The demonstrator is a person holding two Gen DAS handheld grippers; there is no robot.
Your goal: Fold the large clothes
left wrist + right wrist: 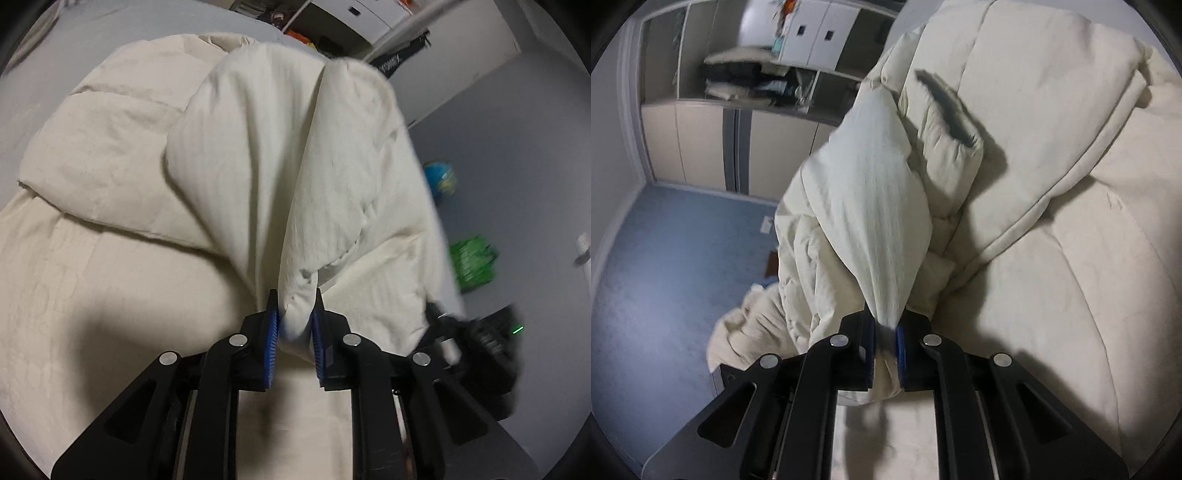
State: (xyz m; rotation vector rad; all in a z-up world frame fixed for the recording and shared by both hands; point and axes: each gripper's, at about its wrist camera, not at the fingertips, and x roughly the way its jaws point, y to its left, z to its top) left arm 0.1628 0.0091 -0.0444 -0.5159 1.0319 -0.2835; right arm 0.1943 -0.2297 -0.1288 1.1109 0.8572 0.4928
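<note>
2 grippers, 1 cream quilted garment, 1 cream bed cover under it.

My left gripper [295, 325]: jaws narrow, blue pads [271, 347] pressing a bunched corner of the puffy cream coat [280, 177] from both sides. Fabric fills the gap, so I have hold of it. From that pinch the coat rises in 2 fat lobes with a deep crease between them, then drapes back down. To the left of the coat a flat folded panel of the same cream stuff lies on the bed cover [92, 295]. To the right of the coat, on grey floor [517, 184]: 1 blue globe-like ball [439, 181], 1 green bag [472, 258], both blurred. Beyond the coat, a white cabinet [351, 18].

My right gripper [885, 328]: jaws almost closed, clamped on a thin twisted point of the coat's paler ribbed lining [875, 221]. Lining fans upward from the pinch into a cone. Left of the coat, blue carpet [665, 258], and part of the garment hangs down off the bed edge toward it. Behind the coat, wardrobe [738, 92] with 1 open shelf of stacked clothes. Right of the coat, 1 sleeve with a dark cuff opening [945, 110] lies on the quilted body, stitched seams visible, all resting on the bed.

Coat: off-white, padded, wrinkled, lifted at 2 points, 1 per gripper.
</note>
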